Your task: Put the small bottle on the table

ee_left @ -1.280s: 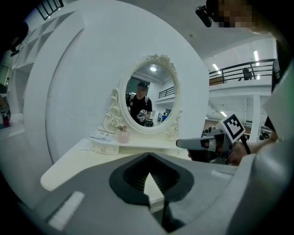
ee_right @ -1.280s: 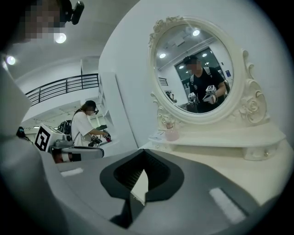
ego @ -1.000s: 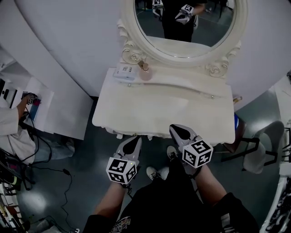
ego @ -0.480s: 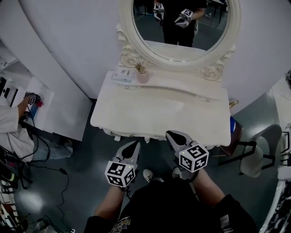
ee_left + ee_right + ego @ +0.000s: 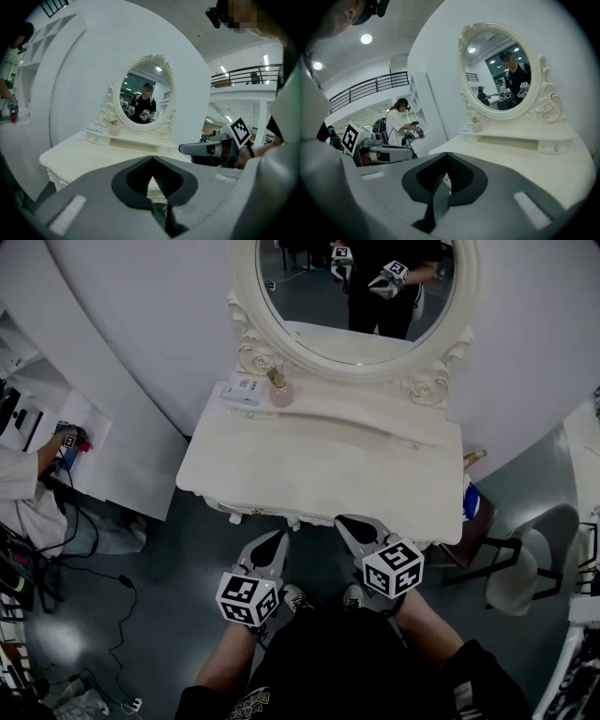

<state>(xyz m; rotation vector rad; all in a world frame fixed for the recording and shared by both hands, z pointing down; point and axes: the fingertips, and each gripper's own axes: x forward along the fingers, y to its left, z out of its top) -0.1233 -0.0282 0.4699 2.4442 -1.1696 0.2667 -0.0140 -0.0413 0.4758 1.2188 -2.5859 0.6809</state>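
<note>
A small pink bottle with a gold cap stands on the raised back shelf of the white dressing table, at the left under the oval mirror. It also shows far off in the left gripper view as the bottle and in the right gripper view as the bottle. My left gripper and right gripper hang side by side in front of the table's near edge, well short of the bottle. Both are shut with nothing in them.
A white box lies beside the bottle on the shelf. A chair stands to the right of the table. A person works at a white counter at the far left. Cables lie on the dark floor.
The view has drifted back and right: table and mirror sit a little higher and further left in the head view. Both grippers stay shut, about where they were.
</note>
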